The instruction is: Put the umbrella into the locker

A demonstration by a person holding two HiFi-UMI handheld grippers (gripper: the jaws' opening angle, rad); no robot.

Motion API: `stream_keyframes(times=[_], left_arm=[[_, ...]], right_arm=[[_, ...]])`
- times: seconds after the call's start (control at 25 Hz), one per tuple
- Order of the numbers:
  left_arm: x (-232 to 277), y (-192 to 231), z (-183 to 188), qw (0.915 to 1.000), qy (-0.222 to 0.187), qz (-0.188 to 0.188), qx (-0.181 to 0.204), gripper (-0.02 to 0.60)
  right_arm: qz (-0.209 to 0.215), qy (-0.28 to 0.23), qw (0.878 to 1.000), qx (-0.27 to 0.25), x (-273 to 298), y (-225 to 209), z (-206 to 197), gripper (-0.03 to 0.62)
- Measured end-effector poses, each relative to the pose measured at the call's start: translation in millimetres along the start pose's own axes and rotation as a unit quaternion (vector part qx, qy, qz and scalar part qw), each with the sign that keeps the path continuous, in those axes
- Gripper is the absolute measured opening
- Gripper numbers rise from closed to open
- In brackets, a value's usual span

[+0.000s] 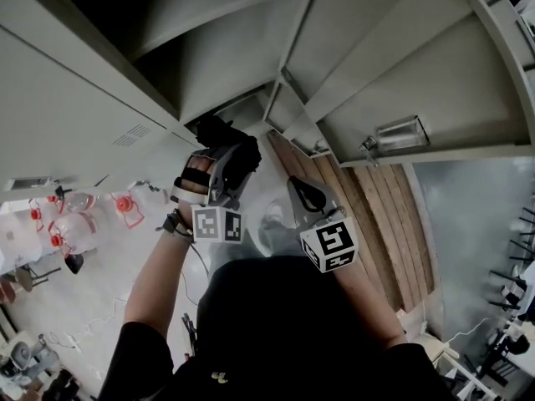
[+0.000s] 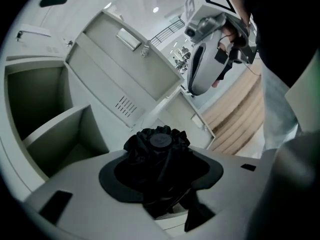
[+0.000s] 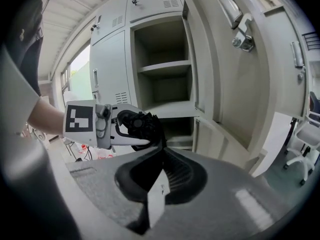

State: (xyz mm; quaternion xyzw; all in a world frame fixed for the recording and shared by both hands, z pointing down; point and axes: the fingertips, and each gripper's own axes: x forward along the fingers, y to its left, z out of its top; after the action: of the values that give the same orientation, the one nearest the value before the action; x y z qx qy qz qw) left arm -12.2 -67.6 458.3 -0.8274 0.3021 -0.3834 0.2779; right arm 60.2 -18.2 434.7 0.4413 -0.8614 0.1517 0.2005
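Umbrella [image 2: 157, 156]: black throughout. Locker [image 3: 165, 66]: plain pale grey. Marker cube [image 1: 219, 224]: white, with a black square pattern. Floor [image 1: 380, 215]: brown wooden planks, striped.

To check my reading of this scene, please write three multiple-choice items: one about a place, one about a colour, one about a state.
1. Where is the umbrella? A. in the left gripper B. on a locker shelf C. on the floor
2. What colour is it? A. red B. black C. white
3. The locker door is A. shut B. open C. missing
Answers: A, the jaws clamp it; B, its fabric is black; B, the door stands swung aside.
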Motion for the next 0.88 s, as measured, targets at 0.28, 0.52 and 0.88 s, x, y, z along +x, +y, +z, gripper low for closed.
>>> stream_keyframes(times=[0.28,0.52,0.88], left_arm=[[40,-9,-19,0.9975,0.032,0.007,0.063,0.236],[75,-23,-44,0.9937,0.056,0.0,0.098,0.239],[119,-30,-75,0.9784,0.111,0.015,0.174,0.247]], right_arm=[[0.001,0.027,1.0,0.001,4,-2,-23,-0.003],[-0.002,0.048,0.999,0.002,3,-8,-38,-0.003],[0.002,0.07,0.998,-0.002,5,-10,-56,-0.003]])
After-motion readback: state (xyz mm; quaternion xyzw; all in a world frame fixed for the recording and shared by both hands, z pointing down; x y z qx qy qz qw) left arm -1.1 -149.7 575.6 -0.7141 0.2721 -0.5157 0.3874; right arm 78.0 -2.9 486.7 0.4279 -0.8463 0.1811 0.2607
